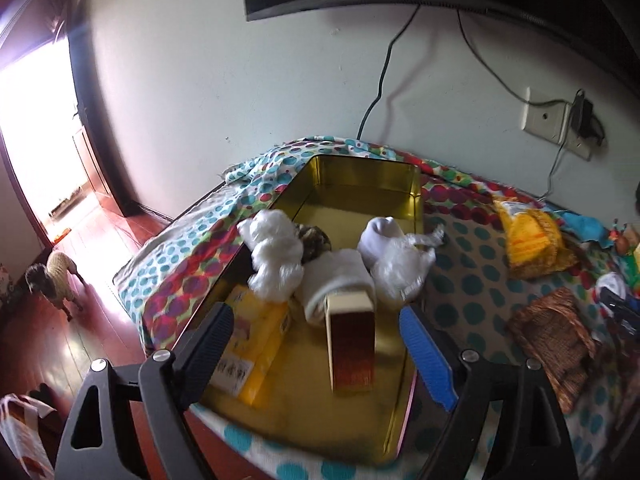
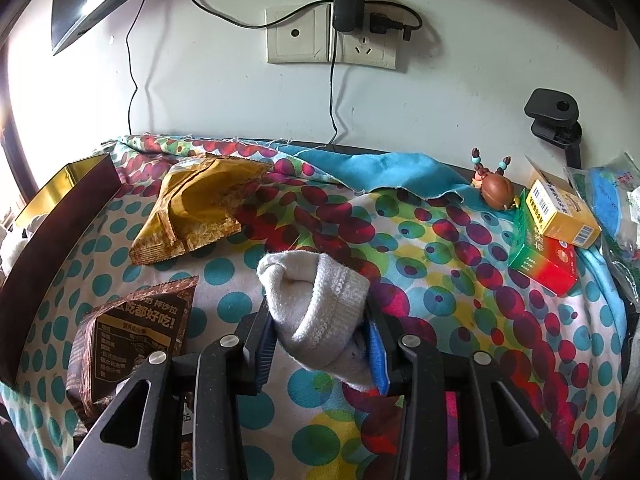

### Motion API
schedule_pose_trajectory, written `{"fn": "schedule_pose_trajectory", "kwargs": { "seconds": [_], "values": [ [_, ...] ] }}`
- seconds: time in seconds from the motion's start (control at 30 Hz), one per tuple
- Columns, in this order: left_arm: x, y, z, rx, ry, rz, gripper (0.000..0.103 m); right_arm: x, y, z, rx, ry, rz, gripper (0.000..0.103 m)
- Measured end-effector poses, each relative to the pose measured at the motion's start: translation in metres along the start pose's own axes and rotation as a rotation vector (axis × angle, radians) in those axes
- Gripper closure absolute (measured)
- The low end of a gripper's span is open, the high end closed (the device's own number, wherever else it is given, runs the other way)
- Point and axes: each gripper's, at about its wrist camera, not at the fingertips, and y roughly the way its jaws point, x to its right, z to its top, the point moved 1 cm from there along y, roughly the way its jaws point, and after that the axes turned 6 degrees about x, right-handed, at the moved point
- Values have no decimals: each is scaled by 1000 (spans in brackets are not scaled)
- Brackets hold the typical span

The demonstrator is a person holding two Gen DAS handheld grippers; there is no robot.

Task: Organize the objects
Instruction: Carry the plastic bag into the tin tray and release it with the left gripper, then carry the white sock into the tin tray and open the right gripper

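A gold tin box [image 1: 360,184] lies on the spotted cloth. In it are a red-gold box [image 1: 352,344], a yellow packet [image 1: 252,352], rolled white socks [image 1: 336,280] and white plastic bundles [image 1: 276,256]. My left gripper [image 1: 316,332] is open above the tin, its fingers on either side of the red-gold box without touching it. My right gripper [image 2: 320,344] is shut on a rolled white sock [image 2: 316,312] above the cloth. The tin's dark side wall [image 2: 60,232] shows at the left of the right wrist view.
On the cloth lie a gold snack packet [image 2: 200,208], a brown snack bag [image 2: 132,340], a toy figure [image 2: 494,188], stacked medicine boxes [image 2: 552,232] and a blue cloth [image 2: 380,176]. Wall sockets [image 2: 332,36] with cables are behind. A small dog [image 1: 56,276] stands on the floor at left.
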Motion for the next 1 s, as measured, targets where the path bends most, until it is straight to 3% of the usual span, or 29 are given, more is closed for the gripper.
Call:
{"fn": "schedule_pose_trajectory", "kwargs": {
  "seconds": [0.13, 0.3, 0.67, 0.83, 0.93, 1.0],
  "values": [
    [-18, -19, -24, -20, -66, -25, 16, -4, 0, 0, 3, -20, -7, 66],
    [-43, -22, -30, -52, -109, 44, 16, -7, 0, 0, 3, -39, -20, 66],
    [-97, -39, -49, -77, -164, 70, 16, -10, 6, -2, -40, -61, -27, 66],
    [-110, -49, -56, -66, -177, 53, 16, -25, -9, 4, 0, -160, -74, 66],
    [-115, -51, -63, -62, -189, 48, 16, -48, -36, 26, 68, -159, -29, 66],
    [-118, -50, -68, -59, -215, 40, 16, -84, -56, 43, 105, -191, 53, 66]
  ]
}}
